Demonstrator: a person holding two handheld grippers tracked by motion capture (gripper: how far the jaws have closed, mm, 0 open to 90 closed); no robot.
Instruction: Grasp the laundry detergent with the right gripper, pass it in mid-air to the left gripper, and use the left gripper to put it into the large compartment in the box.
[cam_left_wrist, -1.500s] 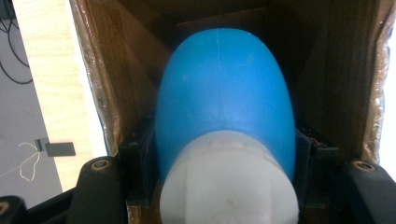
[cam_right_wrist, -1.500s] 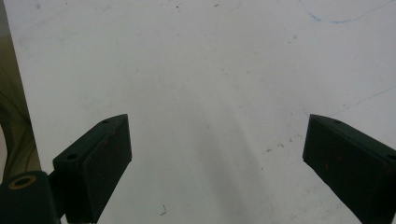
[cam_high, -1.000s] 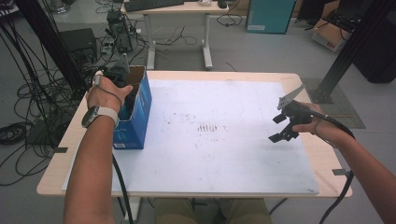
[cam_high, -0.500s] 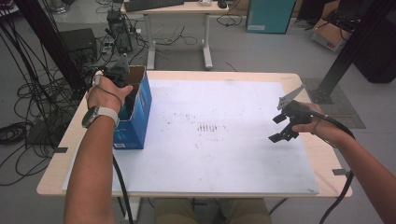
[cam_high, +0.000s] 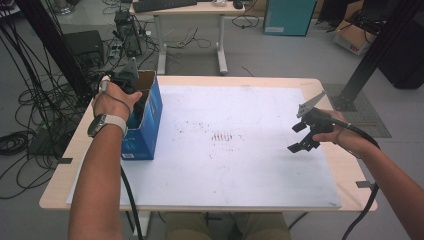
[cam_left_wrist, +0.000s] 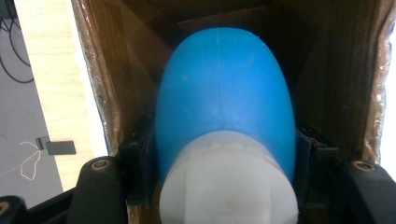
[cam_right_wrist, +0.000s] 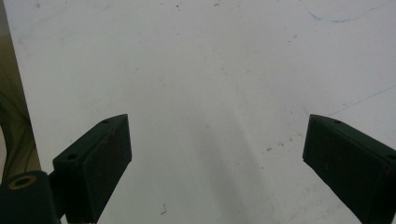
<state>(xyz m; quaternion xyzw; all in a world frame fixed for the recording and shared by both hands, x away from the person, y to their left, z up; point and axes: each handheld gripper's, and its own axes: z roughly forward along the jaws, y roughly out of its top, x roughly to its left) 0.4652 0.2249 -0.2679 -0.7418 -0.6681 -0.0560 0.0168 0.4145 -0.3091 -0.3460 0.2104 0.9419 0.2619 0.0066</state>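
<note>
While the left gripper (cam_high: 131, 89) reaches down into the open-topped blue cardboard box (cam_high: 146, 125) at about nine o'clock on the table, its two black jaws are clenched on the shoulders of a smooth blue plastic bottle with a white screw cap (cam_left_wrist: 224, 116). In the left gripper view the bottle stands inside the box's brown inner walls, cap toward the camera, one jaw pressed against each flank just above the cap. The box itself rests on the left edge of the large white sheet (cam_high: 240, 165) that covers the pale wooden table (cam_high: 55, 192); in the high view the person's left hand, with a pale-strapped watch on the wrist, covers the box mouth. At about three o'clock the right gripper (cam_high: 299, 136) hangs just above the white sheet, well apart from the box; in the right gripper view its jaws stand wide and released, with nothing but bare sheet between them. The step in hand is judged to be the seizing of the bottle inside the box, before it is taken out. The next move probably calls for a straight upward lift, keeping the bottle clear of the cardboard walls so that the box is not dragged or tipped; since the rounded plastic may slip between flat pads, the grip should stay firm until the bottle is set down on the sheet.
</note>
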